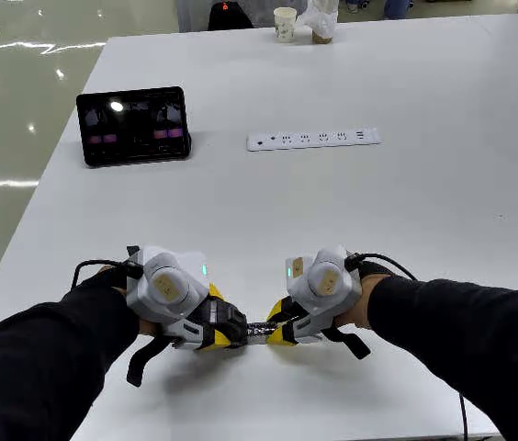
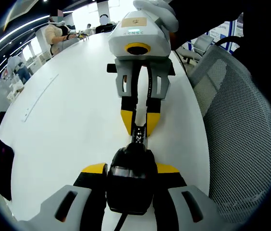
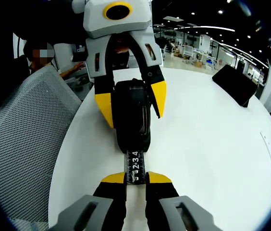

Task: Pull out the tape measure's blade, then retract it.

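Blade barely out. A short stretch of blade (image 3: 135, 162) shows between case and tip (low numbers readable in the right gripper view), so the pull is at most just started. It could equally be the tail end of the retract; one still won't say. Judged as a pull: most of the draw is left, plus the whole retract.

The left tool (image 2: 130, 169) is clamped on the black tape measure (image 2: 130, 190) case, one jaw on each flat side, with the mouth facing the other tool. The right tool (image 3: 135, 179) is pinched on the blade close to its free end, jaws nearly together with only the blade between them.

Both tools sit near each other, low over the white desk (image 1: 332, 211) at its near edge, with the case just beside the right tool's tips.
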Demonstrator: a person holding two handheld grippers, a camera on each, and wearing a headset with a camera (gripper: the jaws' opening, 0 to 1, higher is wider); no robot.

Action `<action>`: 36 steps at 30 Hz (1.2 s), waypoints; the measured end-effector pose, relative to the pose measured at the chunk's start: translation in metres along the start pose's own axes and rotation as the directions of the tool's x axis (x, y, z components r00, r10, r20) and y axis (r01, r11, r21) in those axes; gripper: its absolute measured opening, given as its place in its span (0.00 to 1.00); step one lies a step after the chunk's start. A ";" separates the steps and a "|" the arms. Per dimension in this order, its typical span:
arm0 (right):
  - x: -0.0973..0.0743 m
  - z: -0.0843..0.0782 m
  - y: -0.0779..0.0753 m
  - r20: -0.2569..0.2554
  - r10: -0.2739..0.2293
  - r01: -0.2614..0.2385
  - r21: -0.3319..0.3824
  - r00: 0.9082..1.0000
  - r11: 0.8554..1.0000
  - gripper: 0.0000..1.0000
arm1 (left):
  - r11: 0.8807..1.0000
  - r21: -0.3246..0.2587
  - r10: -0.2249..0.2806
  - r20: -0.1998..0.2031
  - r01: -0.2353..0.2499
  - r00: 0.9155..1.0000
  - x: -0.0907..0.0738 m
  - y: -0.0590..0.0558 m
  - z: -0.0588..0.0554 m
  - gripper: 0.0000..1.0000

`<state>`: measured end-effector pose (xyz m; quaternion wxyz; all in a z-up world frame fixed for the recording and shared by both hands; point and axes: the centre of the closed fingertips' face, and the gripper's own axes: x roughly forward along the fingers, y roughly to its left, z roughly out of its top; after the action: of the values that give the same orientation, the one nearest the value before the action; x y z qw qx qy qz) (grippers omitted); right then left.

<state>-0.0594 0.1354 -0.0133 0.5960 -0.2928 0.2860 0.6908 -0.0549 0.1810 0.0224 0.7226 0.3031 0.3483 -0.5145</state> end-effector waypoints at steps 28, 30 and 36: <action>-0.014 -0.016 0.001 0.000 -0.001 0.001 0.013 1.000 1.000 0.11 | 1.000 -0.007 0.010 0.002 -0.010 1.000 0.001 0.000 0.000 0.31; -0.016 -0.017 0.001 -0.002 0.000 0.001 0.014 1.000 1.000 0.11 | 1.000 -0.009 0.011 0.003 -0.011 1.000 0.001 0.000 0.000 0.31; -0.020 -0.021 0.002 -0.004 -0.004 0.004 0.020 1.000 1.000 0.11 | 1.000 -0.007 0.008 0.002 -0.008 1.000 0.001 -0.001 0.000 0.31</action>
<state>-0.0572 0.1059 -0.0122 0.5996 -0.2888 0.2935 0.6862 -0.0553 0.1800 0.0213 0.7260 0.3014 0.3483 -0.5107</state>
